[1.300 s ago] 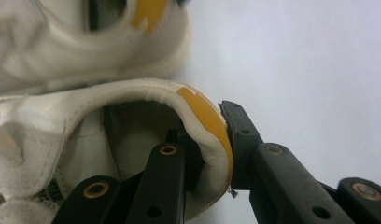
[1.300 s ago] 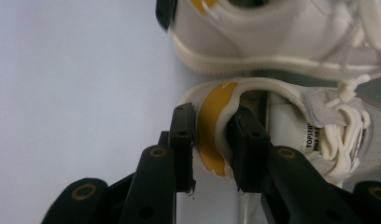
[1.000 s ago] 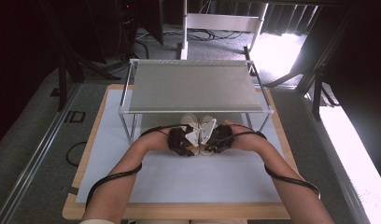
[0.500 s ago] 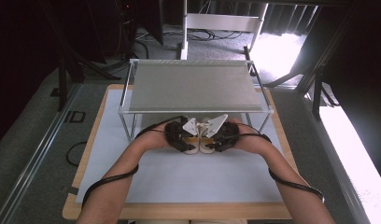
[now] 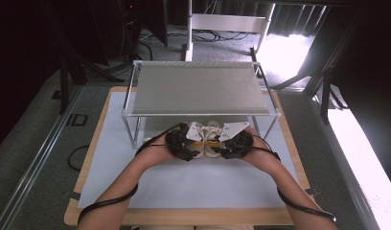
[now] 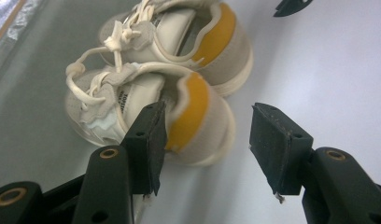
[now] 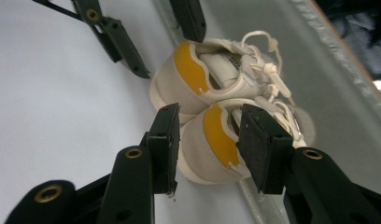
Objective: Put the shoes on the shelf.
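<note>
Two small cream shoes with yellow heel patches lie side by side on the white table cover (image 5: 193,187), at the front edge of the metal rack (image 5: 201,88) and partly under its shelf; the left shoe (image 6: 146,109) and the right shoe (image 7: 226,135) touch along their sides, heels toward the person; the left gripper (image 6: 207,140) stands open, one jaw against the left shoe's inner side by the heel, the other clear of it on the outside; the right gripper (image 7: 208,142) has its jaws astride the right shoe's heel, close to both sides, though firm contact cannot be told.
</note>
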The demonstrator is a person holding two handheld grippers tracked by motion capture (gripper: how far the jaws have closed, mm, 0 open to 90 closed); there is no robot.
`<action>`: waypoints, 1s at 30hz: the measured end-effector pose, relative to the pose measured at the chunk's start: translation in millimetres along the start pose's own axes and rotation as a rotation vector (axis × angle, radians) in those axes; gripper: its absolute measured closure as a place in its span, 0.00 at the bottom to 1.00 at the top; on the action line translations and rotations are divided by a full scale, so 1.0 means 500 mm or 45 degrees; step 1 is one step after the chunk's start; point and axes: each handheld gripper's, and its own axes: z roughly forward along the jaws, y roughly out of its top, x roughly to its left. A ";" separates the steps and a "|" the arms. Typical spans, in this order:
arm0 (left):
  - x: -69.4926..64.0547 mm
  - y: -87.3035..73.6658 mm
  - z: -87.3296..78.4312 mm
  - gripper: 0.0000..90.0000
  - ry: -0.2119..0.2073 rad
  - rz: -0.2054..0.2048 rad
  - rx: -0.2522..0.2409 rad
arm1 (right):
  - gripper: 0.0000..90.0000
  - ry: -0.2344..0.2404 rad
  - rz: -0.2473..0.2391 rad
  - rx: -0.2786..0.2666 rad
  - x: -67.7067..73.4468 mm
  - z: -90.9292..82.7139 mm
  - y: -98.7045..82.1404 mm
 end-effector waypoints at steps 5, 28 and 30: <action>-0.021 -0.005 -0.020 0.51 0.052 -0.030 -0.029 | 0.68 -0.029 0.060 -0.036 0.028 -0.007 -0.020; -0.056 -0.061 0.051 0.51 0.110 -0.193 0.023 | 0.59 -0.211 0.374 -0.017 0.044 0.051 -0.086; -0.054 -0.061 0.050 0.51 0.108 -0.190 0.027 | 0.59 -0.228 0.387 -0.022 0.042 0.058 -0.083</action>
